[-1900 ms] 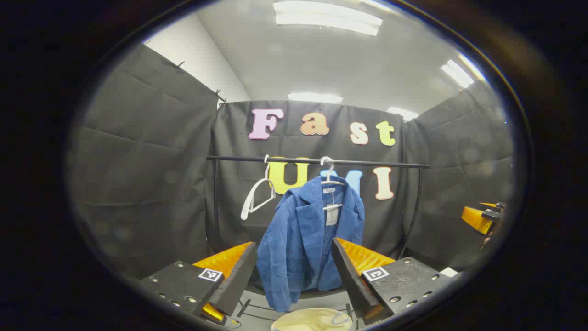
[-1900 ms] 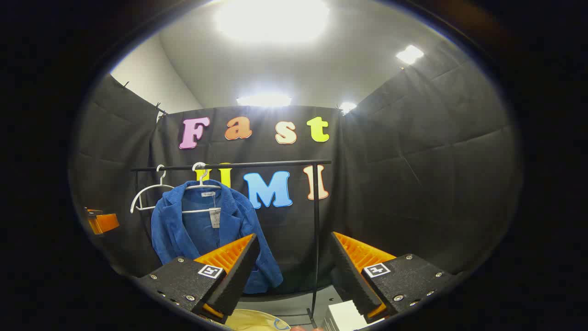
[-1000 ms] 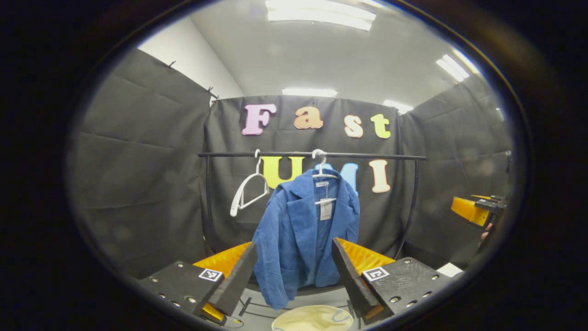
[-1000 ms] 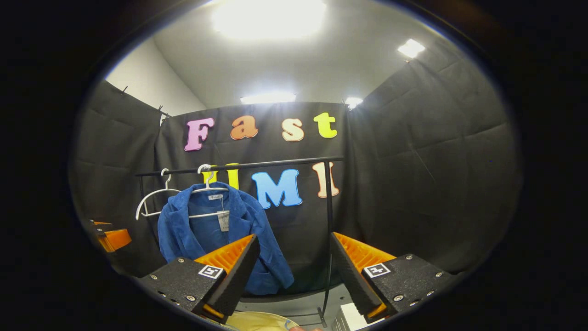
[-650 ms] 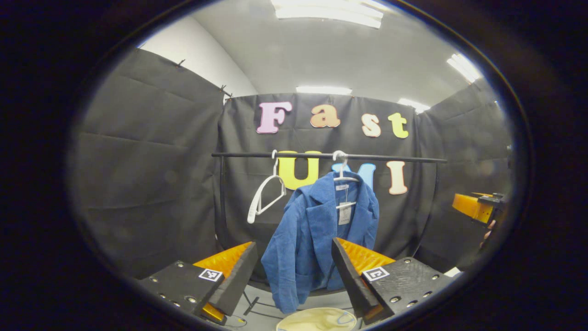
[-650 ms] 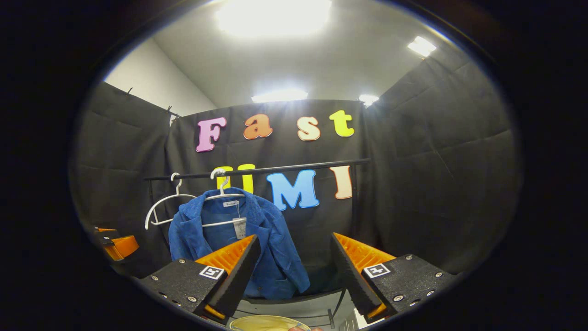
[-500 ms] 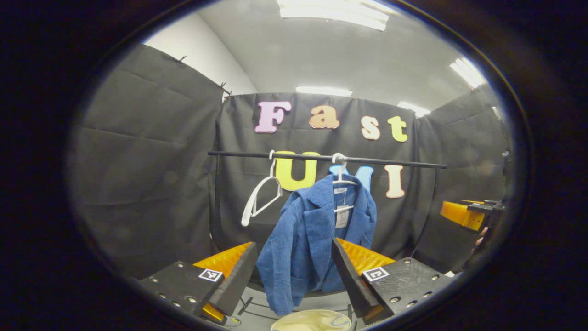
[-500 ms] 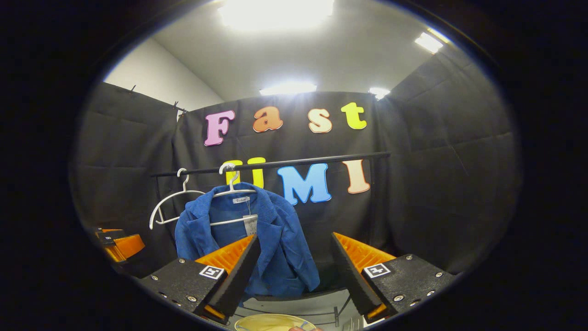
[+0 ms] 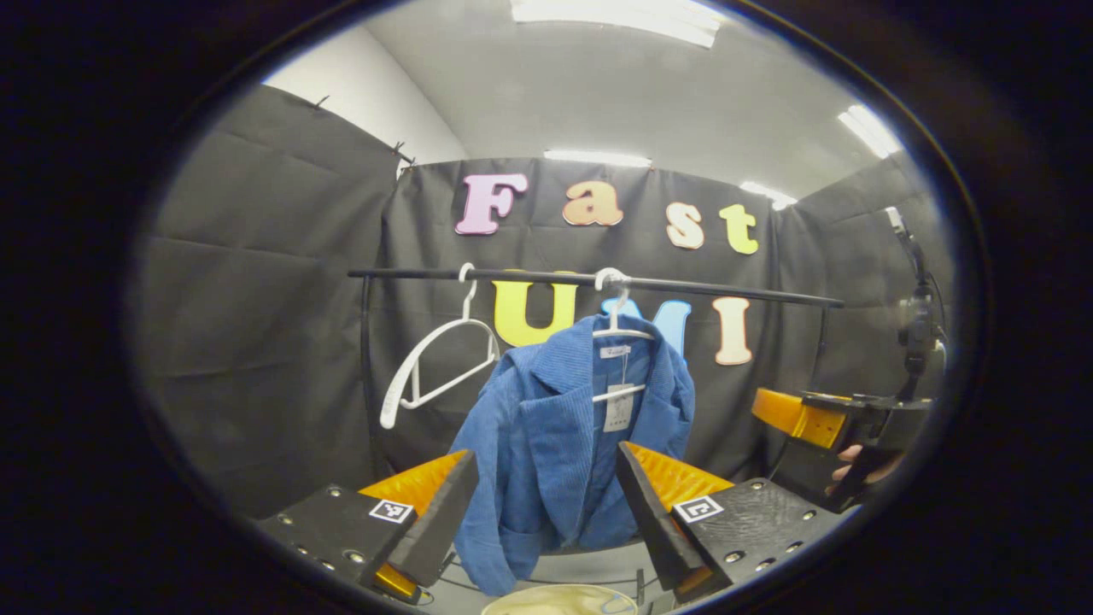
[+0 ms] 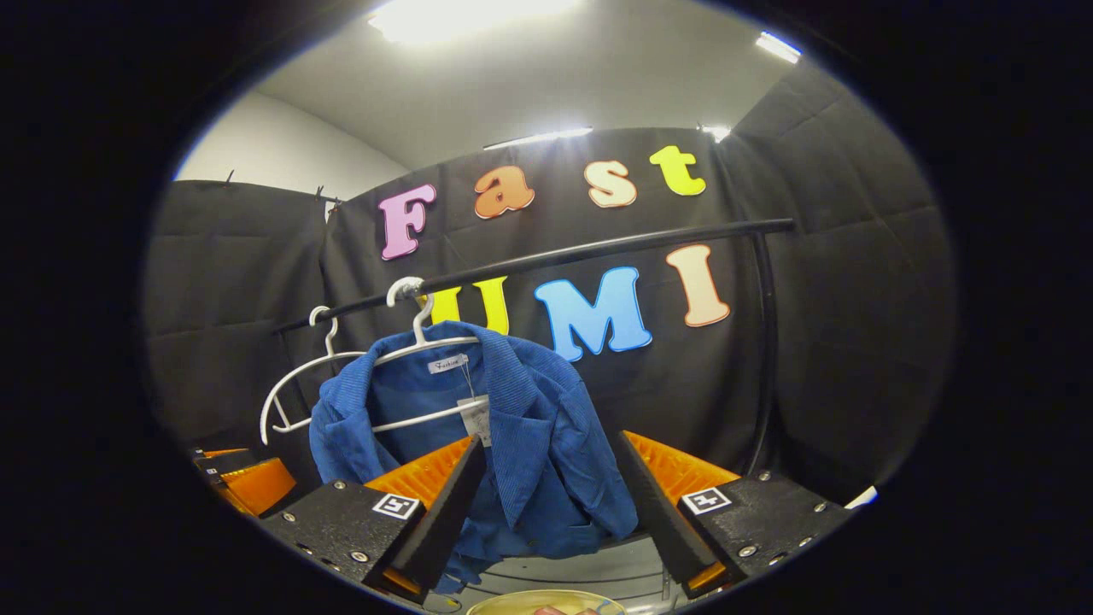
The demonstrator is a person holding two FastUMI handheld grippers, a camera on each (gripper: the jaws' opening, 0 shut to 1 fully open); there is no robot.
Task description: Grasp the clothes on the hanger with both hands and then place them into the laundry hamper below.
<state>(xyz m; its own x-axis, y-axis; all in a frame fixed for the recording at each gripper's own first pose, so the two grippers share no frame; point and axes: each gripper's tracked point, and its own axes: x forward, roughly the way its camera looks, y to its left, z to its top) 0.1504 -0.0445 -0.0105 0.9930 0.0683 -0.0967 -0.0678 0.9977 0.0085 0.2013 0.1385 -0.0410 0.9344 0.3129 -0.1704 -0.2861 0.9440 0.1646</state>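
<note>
Jacket (image 9: 555, 436): blue, hangs on white hanger (image 9: 616, 329) on black rail (image 9: 589, 280), above hamper (image 9: 559, 600).
Left tongs (image 9: 546, 504): apart, short of jacket.
Right tongs (image 10: 551, 504): apart, near jacket, not touching.
Spare hanger (image 9: 435, 363): left on rail.

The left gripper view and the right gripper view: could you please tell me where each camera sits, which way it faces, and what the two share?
Left gripper view: rides on the left hand-held gripper, jaws open, facing the blue corduroy jacket from its left front; a hand holds the right hand-held gripper at the right edge.
Right gripper view: rides on the right hand-held gripper, jaws open, tilted, facing the jacket from its right front.
Shared: jacket, empty white plastic hanger, black metal rail, round cream laundry hamper below.
</note>
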